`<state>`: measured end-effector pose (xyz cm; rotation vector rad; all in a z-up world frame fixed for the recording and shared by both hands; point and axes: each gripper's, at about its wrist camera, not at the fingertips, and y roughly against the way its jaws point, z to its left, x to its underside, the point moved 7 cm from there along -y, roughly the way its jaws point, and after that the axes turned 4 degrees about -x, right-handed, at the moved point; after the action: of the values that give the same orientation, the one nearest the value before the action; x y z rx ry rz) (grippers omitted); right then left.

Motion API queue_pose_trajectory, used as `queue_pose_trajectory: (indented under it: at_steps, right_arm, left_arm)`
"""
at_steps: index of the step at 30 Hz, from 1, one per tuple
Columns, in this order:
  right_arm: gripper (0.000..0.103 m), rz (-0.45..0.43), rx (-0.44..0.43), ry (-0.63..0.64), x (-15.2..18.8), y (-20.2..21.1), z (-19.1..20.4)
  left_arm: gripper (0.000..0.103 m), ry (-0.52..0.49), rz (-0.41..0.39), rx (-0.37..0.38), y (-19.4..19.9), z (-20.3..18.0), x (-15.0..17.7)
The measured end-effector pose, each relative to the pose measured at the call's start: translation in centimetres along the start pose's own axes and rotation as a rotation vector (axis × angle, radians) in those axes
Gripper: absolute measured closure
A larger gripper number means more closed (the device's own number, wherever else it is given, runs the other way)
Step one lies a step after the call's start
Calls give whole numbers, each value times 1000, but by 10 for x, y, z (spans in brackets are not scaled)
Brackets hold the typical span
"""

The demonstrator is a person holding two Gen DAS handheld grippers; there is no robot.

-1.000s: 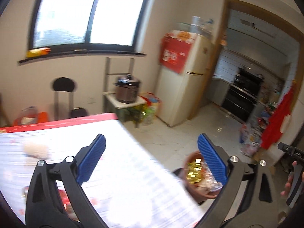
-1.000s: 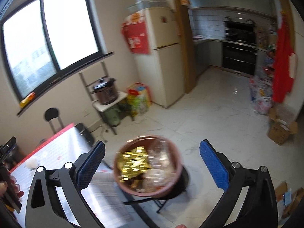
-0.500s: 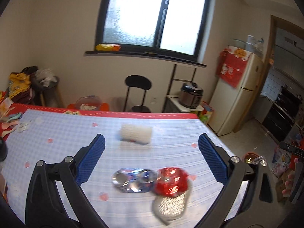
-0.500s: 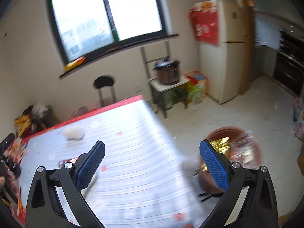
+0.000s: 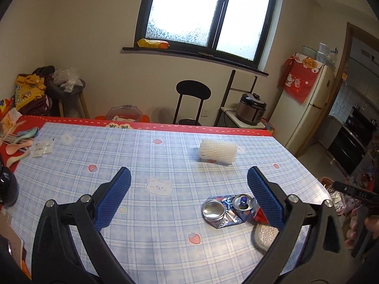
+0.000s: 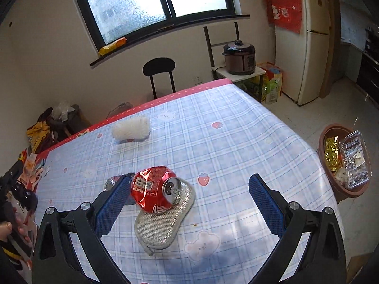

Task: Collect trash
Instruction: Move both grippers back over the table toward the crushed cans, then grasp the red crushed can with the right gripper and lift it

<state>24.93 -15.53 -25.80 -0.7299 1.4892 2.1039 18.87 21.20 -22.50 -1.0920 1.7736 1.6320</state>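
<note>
A crushed red can [image 6: 154,189] lies on a silver mesh pad [image 6: 163,222] on the checked table [image 6: 236,146]. A crushed blue can [image 5: 225,209] lies beside it, partly hidden behind my right gripper's left finger in the right wrist view. A white foam net sleeve [image 5: 218,151] lies farther back; it also shows in the right wrist view [image 6: 131,128]. My left gripper [image 5: 189,196] is open and empty above the table. My right gripper [image 6: 189,198] is open and empty, just right of the red can. A brown bin [image 6: 343,161] holding wrappers stands off the table's right edge.
Spoons and small packets [image 5: 21,139] lie at the table's far left corner. A black chair [image 5: 193,97] stands behind the table. A rice cooker [image 5: 252,108] sits on a low shelf beside a fridge [image 5: 305,108].
Both grippers have swung left from the bin back over the table. The cans, pad and foam sleeve have come into view. Both stay open.
</note>
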Motion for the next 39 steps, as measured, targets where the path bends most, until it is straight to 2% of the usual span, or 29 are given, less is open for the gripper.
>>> queue_pose_trajectory:
  at_steps: [4,7,9,15,19,25,39]
  right_arm:
    - [9,59,-17,12,11,-30,14]
    - [21,97,-20,44,15,-58,22]
    - [29,124,-28,28,18,-77,23]
    - [36,189,-42,-50,35,-131,28]
    - [43,224,-19,-83,46,-148,26]
    - [60,209,-65,-127,45,-142,20]
    - [61,62,-110,-174,-2,-98,4]
  left_arm:
    - [6,15,31,15,-18,5,10]
    - [6,43,41,10,-32,12,17]
    - [6,57,62,19,-42,14,21]
    - [7,41,118,30,-70,11,35]
    - [7,27,157,43,-85,9,43]
    - [7,12,204,73,-104,-3,54]
    - [7,-65,297,140,-141,-49,76]
